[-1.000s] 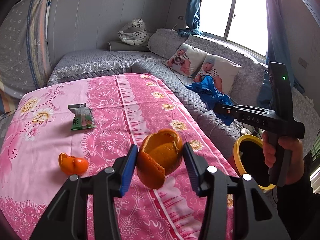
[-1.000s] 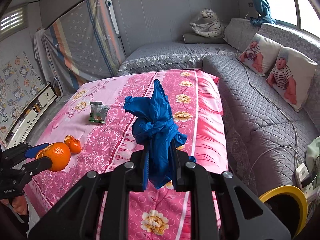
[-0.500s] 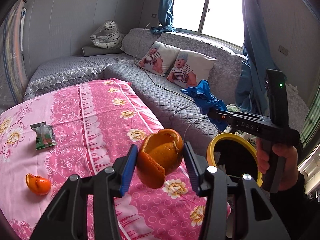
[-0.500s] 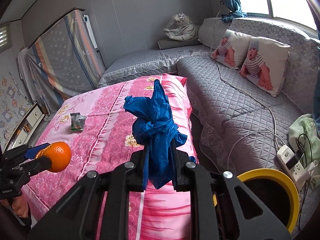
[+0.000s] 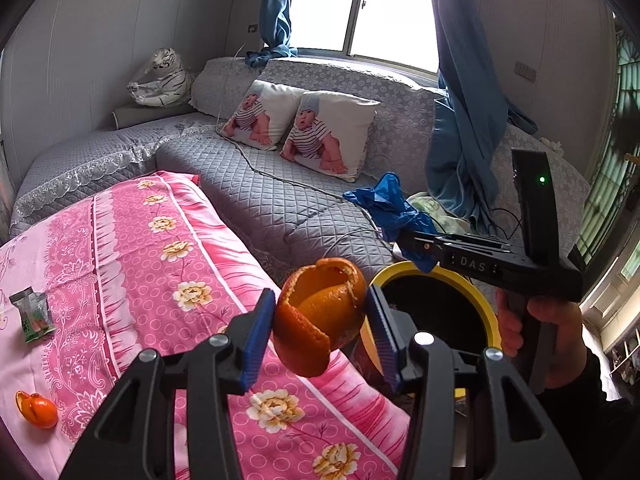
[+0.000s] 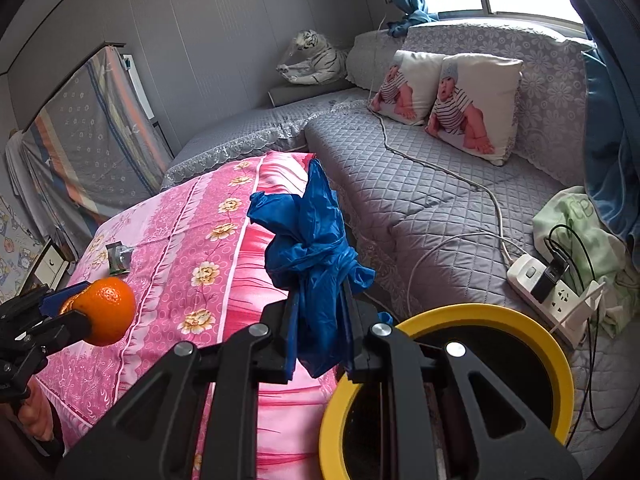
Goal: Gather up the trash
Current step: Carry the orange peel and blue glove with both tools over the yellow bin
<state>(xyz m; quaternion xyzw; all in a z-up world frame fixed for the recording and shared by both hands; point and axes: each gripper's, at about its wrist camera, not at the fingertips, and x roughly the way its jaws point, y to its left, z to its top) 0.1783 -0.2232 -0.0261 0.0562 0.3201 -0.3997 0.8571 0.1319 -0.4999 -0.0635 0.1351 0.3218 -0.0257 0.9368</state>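
While our left gripper [image 5: 320,330] pinches the orange peel [image 5: 320,318] above the pink tabletop [image 5: 160,280], our right gripper [image 6: 318,330] clamps a crumpled blue bag [image 6: 310,248] just beside the yellow-rimmed bin [image 6: 480,314].

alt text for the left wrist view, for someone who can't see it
The left gripper grips an orange peel above a pink floral cloth, beside a yellow-rimmed bin. To the right, the right gripper holds a blue bag.
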